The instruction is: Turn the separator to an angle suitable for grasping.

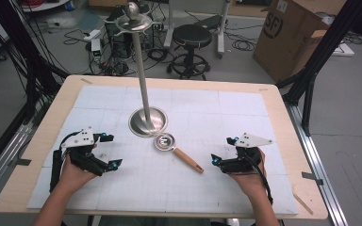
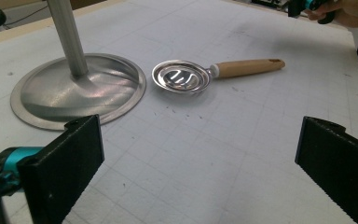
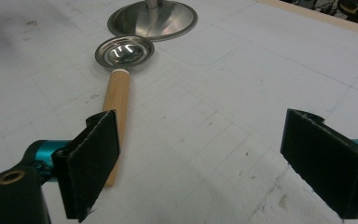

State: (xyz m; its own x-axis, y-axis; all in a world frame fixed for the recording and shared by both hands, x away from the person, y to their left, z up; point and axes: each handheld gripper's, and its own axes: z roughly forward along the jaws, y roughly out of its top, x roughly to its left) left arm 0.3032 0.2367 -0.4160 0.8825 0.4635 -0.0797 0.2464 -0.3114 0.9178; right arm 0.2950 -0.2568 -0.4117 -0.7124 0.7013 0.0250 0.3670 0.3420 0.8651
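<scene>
Right gripper view placed the right gripper (image 3: 205,163) nearest the work, jaws spread wide with nothing between them. The strainer spoon (image 3: 120,70) lay flat on the white mat (image 3: 242,84), its long axis running away from that gripper: the wooden handle (image 3: 116,109) end passed just beside the near-side jaw, and the bowl pointed toward the stand base (image 3: 153,19) beyond. From the left gripper (image 2: 196,163), likewise released and empty, the spoon lay crosswise and farther off. Judged from this, the right hand was better placed to take the handle end-on.
</scene>
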